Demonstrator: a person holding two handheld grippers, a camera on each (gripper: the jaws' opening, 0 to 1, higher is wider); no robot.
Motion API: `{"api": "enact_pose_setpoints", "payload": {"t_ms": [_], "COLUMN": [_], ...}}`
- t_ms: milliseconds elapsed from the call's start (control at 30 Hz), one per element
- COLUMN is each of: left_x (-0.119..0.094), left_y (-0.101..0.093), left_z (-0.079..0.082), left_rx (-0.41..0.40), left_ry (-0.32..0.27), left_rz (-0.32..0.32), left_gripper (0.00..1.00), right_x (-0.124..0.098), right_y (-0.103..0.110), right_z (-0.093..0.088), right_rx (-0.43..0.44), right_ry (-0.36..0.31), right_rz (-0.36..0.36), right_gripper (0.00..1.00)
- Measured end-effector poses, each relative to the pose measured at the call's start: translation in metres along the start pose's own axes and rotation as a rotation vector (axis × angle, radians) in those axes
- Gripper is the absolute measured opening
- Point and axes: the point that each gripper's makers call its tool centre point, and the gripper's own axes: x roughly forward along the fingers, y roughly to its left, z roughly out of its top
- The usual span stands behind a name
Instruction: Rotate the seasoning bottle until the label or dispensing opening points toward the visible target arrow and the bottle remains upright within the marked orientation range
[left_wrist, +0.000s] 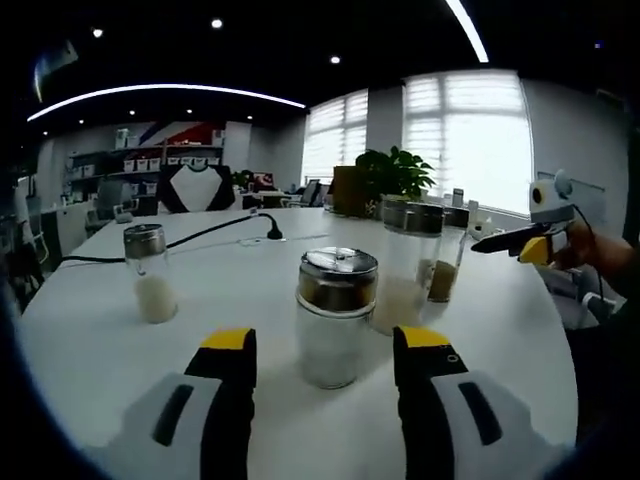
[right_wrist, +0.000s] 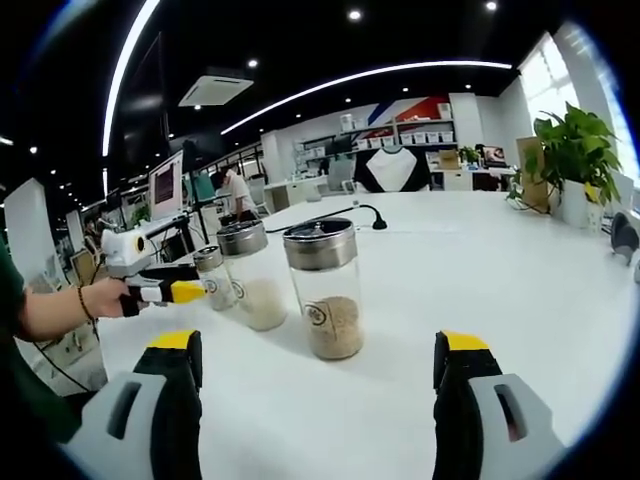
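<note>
the seasoning bottle (left_wrist: 336, 315), steel-capped and upright on the white table (left_wrist: 90, 330), stands just ahead of the left gripper (left_wrist: 325, 355), whose jaws are wide apart and empty. close squarely on its glass body, then twist without tipping. beyond it, the right gripper (right_wrist: 320, 360) also gapes empty, facing a brown-filled jar (right_wrist: 328, 285).

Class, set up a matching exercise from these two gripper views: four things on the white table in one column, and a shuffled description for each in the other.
Things:
1. nearest jar
2. lone shaker
3. brown-grain jar
4. potted plant

Descriptions:
A. green leaves by the window
B. tan contents, metal lid
C. between the left gripper's yellow-tipped jaws
D. stands apart near the black cable

Pairs: 1-C, 2-D, 3-B, 4-A
</note>
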Motion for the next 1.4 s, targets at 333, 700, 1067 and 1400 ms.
{"api": "enact_pose_setpoints", "payload": {"t_ms": [333,700,1067,1400], "left_x": [-0.004,-0.001,0.014,0.022], "left_y": [-0.004,-0.003,0.006,0.008], "left_z": [0.008,0.012,0.013,0.012], "left_rx": [-0.008,-0.028,-0.032,-0.065], "left_ry": [-0.056,-0.062,-0.022,-0.01], "left_rz": [0.174,0.359,0.449,0.453], "left_gripper": [0.58,0.57,0.49,0.47], "right_x": [0.001,0.001,0.001,0.001], "right_y": [-0.001,-0.002,-0.003,-0.004], "right_z": [-0.003,-0.006,-0.008,-0.007], "right_rx": [0.009,0.016,0.021,0.02], "right_ry": [0.008,0.013,0.017,0.016], "right_rz": [0.001,-0.001,-0.003,-0.001], "right_gripper": [0.98,0.98,0.97,0.96]}}
